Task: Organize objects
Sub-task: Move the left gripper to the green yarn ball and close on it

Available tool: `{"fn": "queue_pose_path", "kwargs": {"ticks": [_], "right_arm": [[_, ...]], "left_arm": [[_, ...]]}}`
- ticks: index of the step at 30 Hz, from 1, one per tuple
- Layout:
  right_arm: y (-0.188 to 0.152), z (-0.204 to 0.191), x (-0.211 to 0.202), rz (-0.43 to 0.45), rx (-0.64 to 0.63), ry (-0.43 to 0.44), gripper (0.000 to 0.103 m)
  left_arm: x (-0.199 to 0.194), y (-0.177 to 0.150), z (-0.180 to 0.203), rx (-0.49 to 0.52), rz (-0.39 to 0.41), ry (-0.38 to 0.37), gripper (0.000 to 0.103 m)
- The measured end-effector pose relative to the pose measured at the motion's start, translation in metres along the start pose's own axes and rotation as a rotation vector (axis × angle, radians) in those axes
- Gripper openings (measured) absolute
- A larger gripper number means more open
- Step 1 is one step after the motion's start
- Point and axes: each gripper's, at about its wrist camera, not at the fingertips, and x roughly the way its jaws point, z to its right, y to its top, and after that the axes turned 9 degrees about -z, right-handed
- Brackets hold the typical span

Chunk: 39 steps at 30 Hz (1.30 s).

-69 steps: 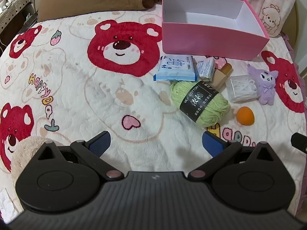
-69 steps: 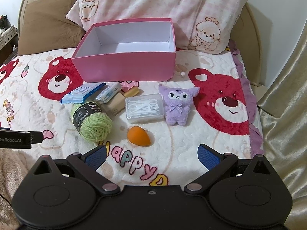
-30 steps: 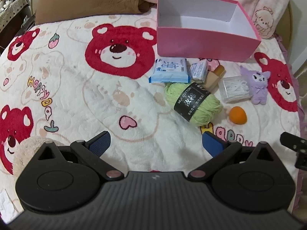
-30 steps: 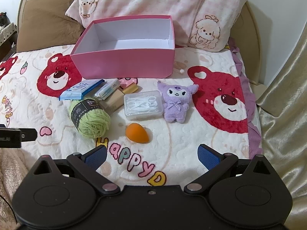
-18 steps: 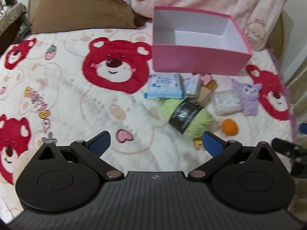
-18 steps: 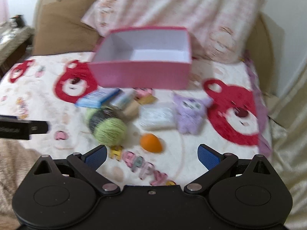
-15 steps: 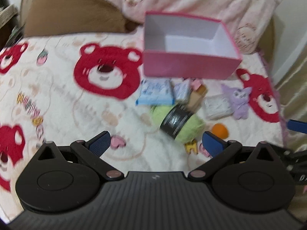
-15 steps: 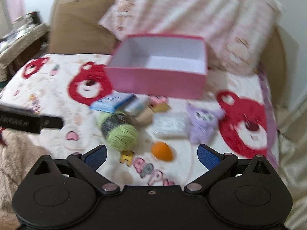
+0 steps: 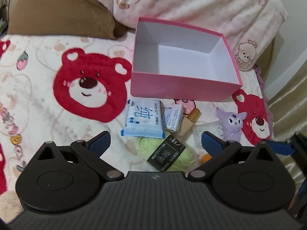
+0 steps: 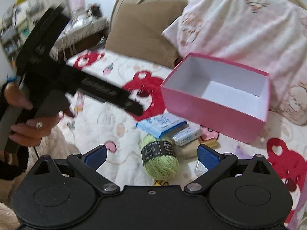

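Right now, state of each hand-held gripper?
Left hand-held gripper: open, holding nothing.
Right hand-held gripper: open, holding nothing.

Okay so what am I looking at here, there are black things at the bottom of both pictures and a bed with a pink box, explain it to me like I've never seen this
These are two handheld grabbing tools, one in each of a person's hands, each with a camera looking along its two blue-tipped fingers. One picture is from the left tool, the other from the right tool. Both are open and hold nothing. The right view also shows the person's hand gripping the left tool. On the bear-print blanket sits an empty pink box. In front of it lie a blue tissue pack, green yarn, a purple plush and a few smaller items.
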Motion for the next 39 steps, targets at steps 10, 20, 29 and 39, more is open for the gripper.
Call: {"fn": "queue_pose_path", "kwargs": {"ticks": [10, 20, 29, 39], "right_arm": [[-0.008, -0.030, 0.066, -0.155, -0.309, -0.042, 0.101], [-0.005, 0.005, 0.122, -0.251, -0.225, 0.055, 0.100], [-0.004, 0.009, 0.159, -0.303, -0.187, 0.068, 0.099], [-0.022, 0.020, 0.170, -0.306, -0.055, 0.077, 0.072]], "left_arm": [[0.061, -0.016, -0.022, -0.066, -0.083, -0.079, 0.101], [0.094, -0.024, -0.035, -0.148, -0.089, -0.143, 0.100], [0.121, -0.028, -0.039, -0.197, -0.125, -0.144, 0.098], [0.146, -0.038, -0.042, -0.285, -0.195, -0.262, 0.077]]}}
